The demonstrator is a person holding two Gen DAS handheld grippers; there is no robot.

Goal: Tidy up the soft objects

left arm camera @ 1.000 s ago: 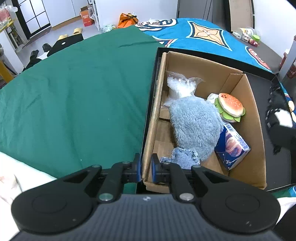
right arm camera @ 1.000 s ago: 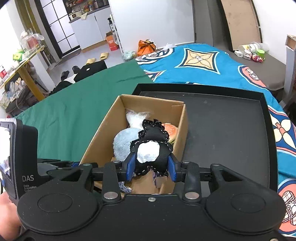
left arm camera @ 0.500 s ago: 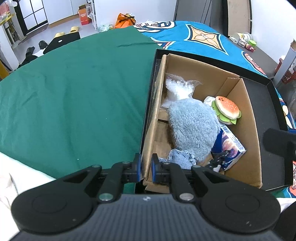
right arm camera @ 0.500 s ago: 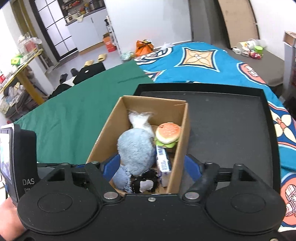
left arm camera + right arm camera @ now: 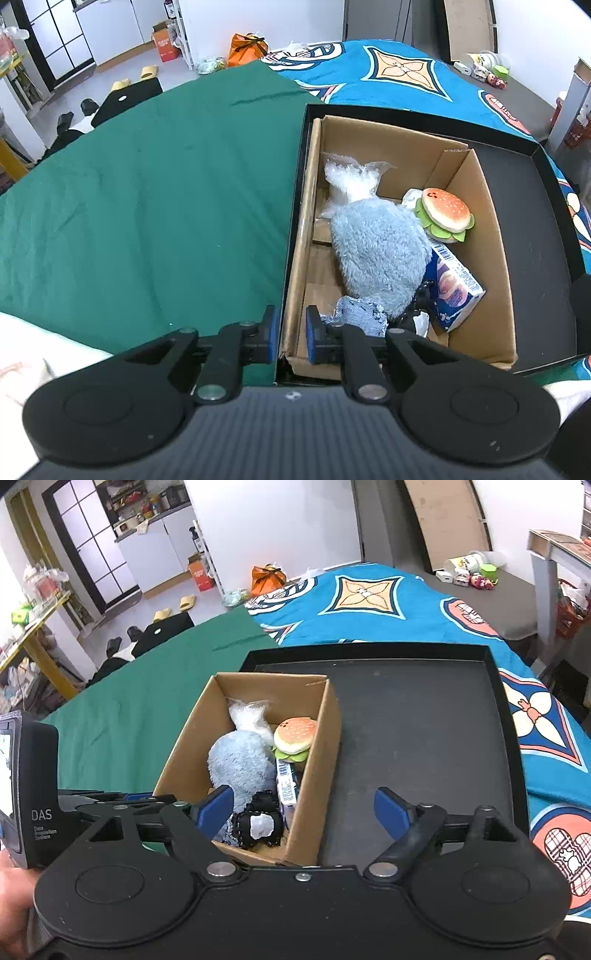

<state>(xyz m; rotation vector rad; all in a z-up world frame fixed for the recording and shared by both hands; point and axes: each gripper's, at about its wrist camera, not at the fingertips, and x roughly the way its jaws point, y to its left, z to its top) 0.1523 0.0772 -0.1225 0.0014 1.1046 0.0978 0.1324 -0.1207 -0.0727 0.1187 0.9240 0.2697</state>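
- My left gripper [image 5: 291, 338] is clenched on the near left wall of the open brown cardboard box [image 5: 493, 236], one blue pad outside the wall and one inside.
- My right gripper [image 5: 303, 812] is released, jaws spread wide and holding nothing, above the box's near end.
- The box sits in the left part of a shallow black tray [image 5: 424, 738], which rests on a bed with a green sheet [image 5: 147, 206] and a blue patterned cover [image 5: 369, 590].
- Inside the box lie a fluffy pale blue plush [image 5: 380, 254], a soft burger toy [image 5: 445, 214], a crinkled clear plastic bag [image 5: 351, 181], a blue printed packet [image 5: 454, 288] and a scrap of denim fabric [image 5: 356, 314].
- A small black lace-edged pouch with a white patch [image 5: 258, 825] lies at the box's near end, beside the plush.
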